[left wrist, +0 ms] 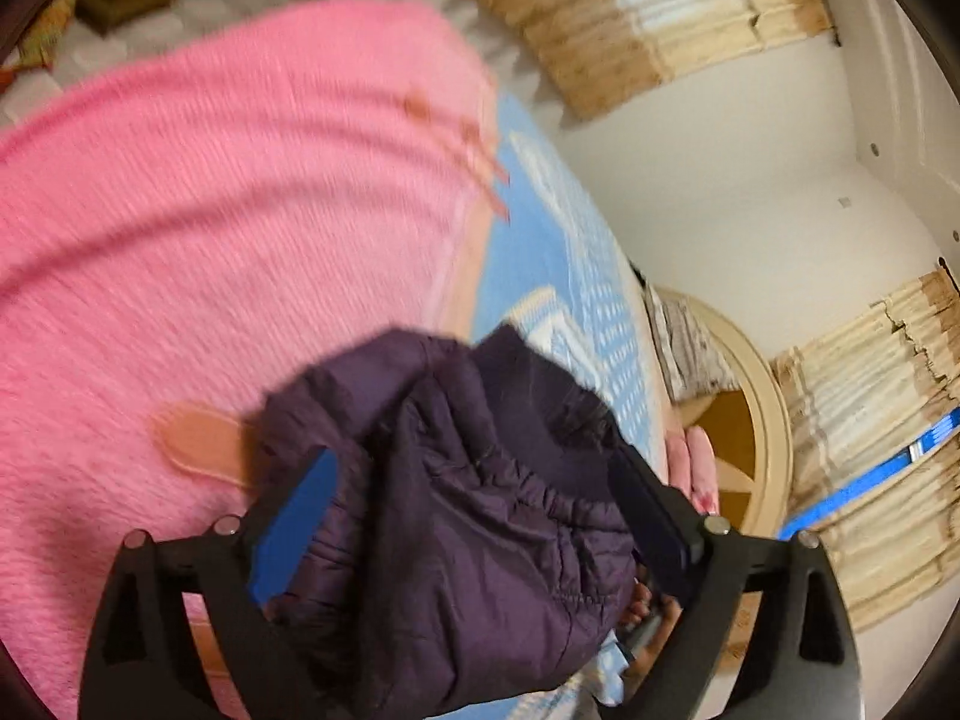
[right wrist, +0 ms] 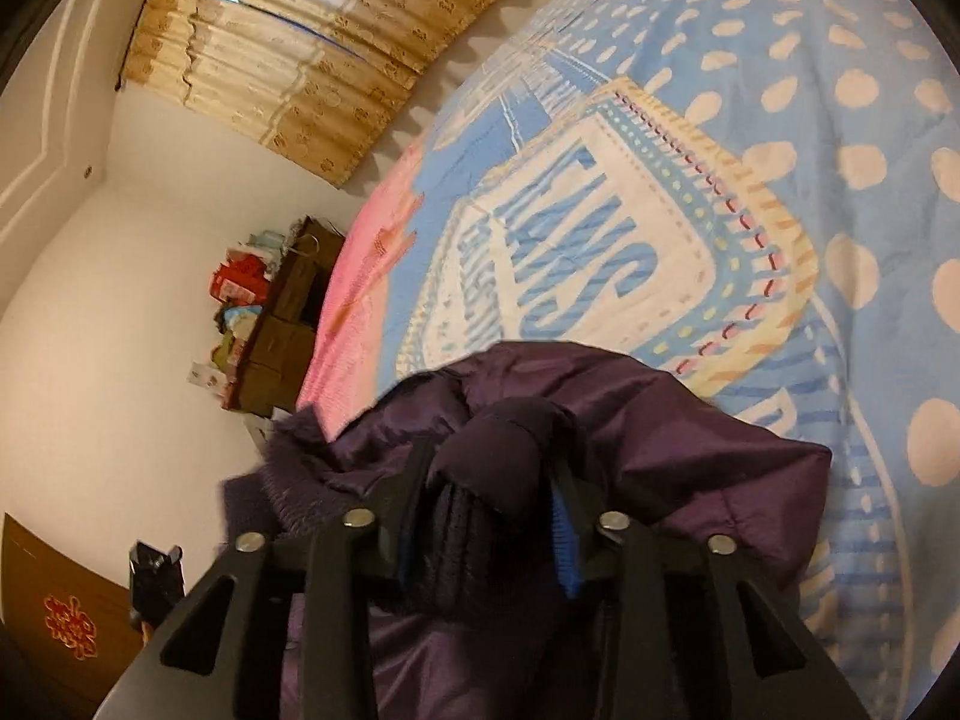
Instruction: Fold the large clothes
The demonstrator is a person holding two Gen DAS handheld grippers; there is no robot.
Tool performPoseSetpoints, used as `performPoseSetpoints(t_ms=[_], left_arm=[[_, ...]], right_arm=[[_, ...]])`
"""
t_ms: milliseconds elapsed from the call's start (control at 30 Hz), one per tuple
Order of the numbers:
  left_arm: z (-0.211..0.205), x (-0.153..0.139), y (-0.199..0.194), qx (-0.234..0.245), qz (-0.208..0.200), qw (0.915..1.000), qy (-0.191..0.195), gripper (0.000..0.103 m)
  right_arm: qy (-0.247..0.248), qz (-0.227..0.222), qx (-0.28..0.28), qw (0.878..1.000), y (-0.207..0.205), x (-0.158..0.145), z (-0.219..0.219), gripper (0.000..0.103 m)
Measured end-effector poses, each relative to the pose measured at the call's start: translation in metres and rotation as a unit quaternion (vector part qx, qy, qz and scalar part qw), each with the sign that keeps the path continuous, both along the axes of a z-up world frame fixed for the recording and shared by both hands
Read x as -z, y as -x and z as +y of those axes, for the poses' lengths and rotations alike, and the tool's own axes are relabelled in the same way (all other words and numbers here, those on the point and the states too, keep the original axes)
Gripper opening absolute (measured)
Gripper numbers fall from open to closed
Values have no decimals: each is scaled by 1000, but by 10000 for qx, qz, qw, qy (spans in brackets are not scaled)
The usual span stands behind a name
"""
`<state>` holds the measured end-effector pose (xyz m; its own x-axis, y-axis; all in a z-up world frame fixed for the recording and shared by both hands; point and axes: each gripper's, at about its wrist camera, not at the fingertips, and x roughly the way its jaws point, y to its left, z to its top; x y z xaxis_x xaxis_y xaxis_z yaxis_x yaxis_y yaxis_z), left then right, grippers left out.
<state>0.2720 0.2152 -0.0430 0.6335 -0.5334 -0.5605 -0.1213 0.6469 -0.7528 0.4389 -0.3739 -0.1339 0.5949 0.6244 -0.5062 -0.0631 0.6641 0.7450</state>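
In the left wrist view, one pink blanket [left wrist: 228, 210] fills the left side, blurred, with several orange patches on it, one just left of the gripper. Right of it lies one blue sheet [left wrist: 558, 252] with white print. Low in the middle, the left gripper [left wrist: 474, 480] has its two fingers spread wide, and one purple jacket [left wrist: 456, 516] bulges between them; the cloth fills the gap and touches both blue pads, so the gripper holds it loosely rather than pinched tight. Two curtains hang on the white wall, one at top [left wrist: 648, 18] and one at right. In the right wrist view, one curtain [right wrist: 300, 66] hangs top left, and one dark cabinet [right wrist: 288, 324] stands below it with clutter on top. Mid-frame, the right gripper [right wrist: 486, 474] has its two fingers drawn near together, clamped on a fold of the jacket [right wrist: 690, 450], which lies bunched over the sheet [right wrist: 780, 180], whose polka dots and one lettered panel fill the right.
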Motion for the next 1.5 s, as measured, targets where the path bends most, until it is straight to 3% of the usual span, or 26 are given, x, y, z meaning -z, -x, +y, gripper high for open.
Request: performPoseSetpoints(t_ms=[67, 133, 200, 267, 367, 400, 467, 533, 567, 633, 700, 733, 767, 833, 900, 967, 1100, 1233, 1300, 1367, 1500], left_arm=[[-9, -6, 8, -4, -128, 9983, -569, 96], [-32, -7, 13, 259, -236, 9952, -918, 96], [-64, -5, 19, 601, -393, 9899, -1225, 97], [-100, -1, 22, 966, -511, 9801, -1658, 97], [-154, 5, 25, 1480, -738, 9579, -2346, 97], [-172, 8, 26, 1575, -842, 9452, -2733, 97], [-189, 11, 18, 1510, -841, 9275, -3314, 97], [-192, 18, 5, 1195, -780, 9081, -3937, 100], [-187, 22, -1, 1060, -726, 9046, -4064, 103], [-166, 35, -24, 865, -491, 9208, -3773, 103], [-150, 47, -38, 574, -249, 9261, -3720, 103], [-139, 55, -45, 412, -134, 9349, -3523, 103], [-134, 60, -49, 336, -104, 9372, -3471, 103], [-133, 69, -60, 177, -77, 9312, -3641, 103], [-132, 73, -69, 110, -39, 9267, -3755, 103], [-134, 80, -76, 28, -47, 9292, -3695, 103], [-135, 83, -73, 122, -176, 9271, -3741, 103], [-149, 60, -49, 170, -231, 9167, -3986, 100], [-156, 41, -30, 197, -538, 9164, -3962, 100], [-165, 25, -19, 227, -867, 9162, -3905, 103], [-195, 19, -24, 424, -1093, 9018, -4160, 103]], right_arm=[[236, -356, 31, 9991, 13, -19, 4, 83], [797, -739, 313, 9936, 28, -41, 6, 98], [1496, -1046, 485, 9820, 51, -66, 12, 98], [1824, -1250, 447, 9742, 77, -81, 26, 98], [2060, -1451, -586, 9660, 107, -82, 77, 98], [2234, -1442, -933, 9595, 112, -76, 96, 98], [2612, -1389, -1509, 9433, 117, -63, 132, 98], [3317, -1346, -1375, 9235, 108, -51, 154, 98], [3434, -1313, -1313, 9207, 101, -47, 157, 98], [3638, -997, -1093, 9196, 73, -32, 156, 98], [3581, -694, -956, 9262, 52, -19, 149, 98], [3491, -580, -863, 9313, 42, -11, 143, 98], [3542, -568, -830, 9297, 41, -7, 140, 98], [3655, -522, -771, 9261, 33, 2, 140, 98], [3526, -417, -695, 9323, 22, 11, 135, 98], [3304, -464, -689, 9402, 18, 17, 127, 99], [3319, -599, -784, 9381, 22, 20, 124, 99], [3495, -540, -781, 9321, 25, 13, 133, 99], [3632, -501, -657, 9281, 33, 1, 135, 99], [3766, -831, -274, 9222, 48, -19, 141, 99], [3567, -1439, -574, 9213, 75, -45, 174, 99]])
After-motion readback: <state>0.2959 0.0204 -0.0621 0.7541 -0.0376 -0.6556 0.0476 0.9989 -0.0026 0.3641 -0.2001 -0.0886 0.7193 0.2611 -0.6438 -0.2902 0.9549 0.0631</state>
